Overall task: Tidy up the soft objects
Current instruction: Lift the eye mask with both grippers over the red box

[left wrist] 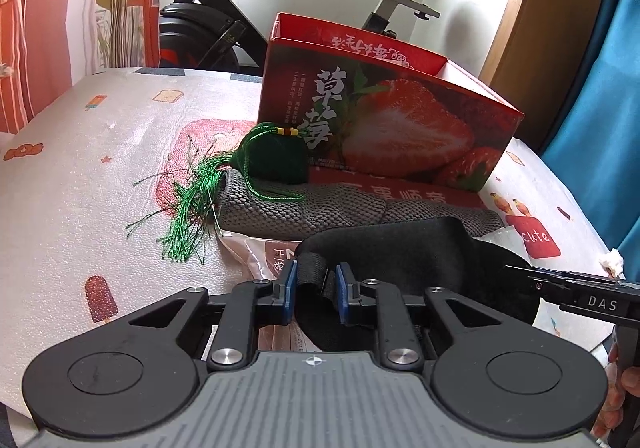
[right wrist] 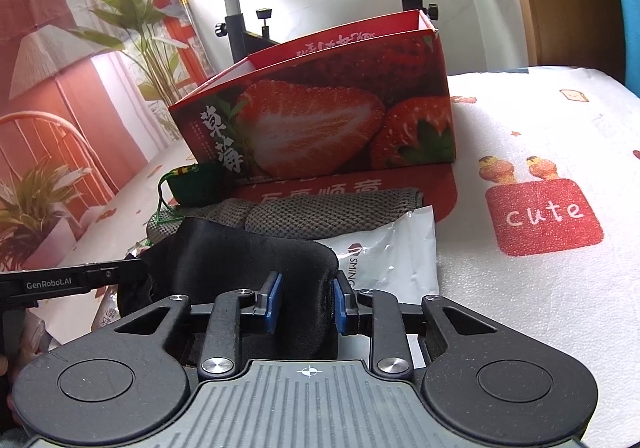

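Black padded fabric eye mask (right wrist: 256,260) pinched at opposite ends: my left gripper (left wrist: 316,294) clamps strap, right gripper (right wrist: 306,302) clamps body, both level above bench (right wrist: 520,308).

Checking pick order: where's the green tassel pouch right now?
The green tassel pouch sits on the far-left end of the grey knit cloth, against the strawberry box front; in the right wrist view it's at left, beyond the black eye mask.

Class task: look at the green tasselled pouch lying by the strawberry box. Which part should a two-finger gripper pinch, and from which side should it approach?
Probably pinch the plump body of the green pouch, coming from above and the open left side. The strawberry box stands close behind it and the grey mesh cloth lies in front. Its loose tassel would slip through the pads.
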`<control>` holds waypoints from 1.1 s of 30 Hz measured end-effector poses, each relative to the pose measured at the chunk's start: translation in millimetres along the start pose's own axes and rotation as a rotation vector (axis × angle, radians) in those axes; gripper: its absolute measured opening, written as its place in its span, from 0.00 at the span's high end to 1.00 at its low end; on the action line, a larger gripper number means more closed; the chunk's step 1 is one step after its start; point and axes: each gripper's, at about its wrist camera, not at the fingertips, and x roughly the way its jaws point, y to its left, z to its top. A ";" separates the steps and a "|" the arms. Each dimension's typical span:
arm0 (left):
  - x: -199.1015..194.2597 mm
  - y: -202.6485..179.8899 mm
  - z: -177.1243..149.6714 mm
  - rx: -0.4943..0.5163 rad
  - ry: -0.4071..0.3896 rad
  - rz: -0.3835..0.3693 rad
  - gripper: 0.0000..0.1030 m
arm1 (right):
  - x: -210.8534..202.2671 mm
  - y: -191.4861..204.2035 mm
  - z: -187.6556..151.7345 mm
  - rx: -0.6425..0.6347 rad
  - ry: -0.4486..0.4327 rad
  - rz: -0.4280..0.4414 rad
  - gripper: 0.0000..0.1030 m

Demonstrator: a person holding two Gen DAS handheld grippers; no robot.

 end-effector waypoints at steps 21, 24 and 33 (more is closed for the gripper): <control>-10.7 5.7 2.1 -0.010 -0.074 0.026 0.89 | -9.7 -2.4 4.4 -0.019 -0.070 -0.027 0.89; -14.0 5.5 4.6 -0.012 -0.087 0.021 0.90 | -14.4 1.2 8.5 -0.036 -0.088 -0.022 0.89; -35.3 2.7 31.9 -0.007 -0.179 0.009 0.90 | -30.5 19.1 47.7 -0.130 -0.179 0.009 0.90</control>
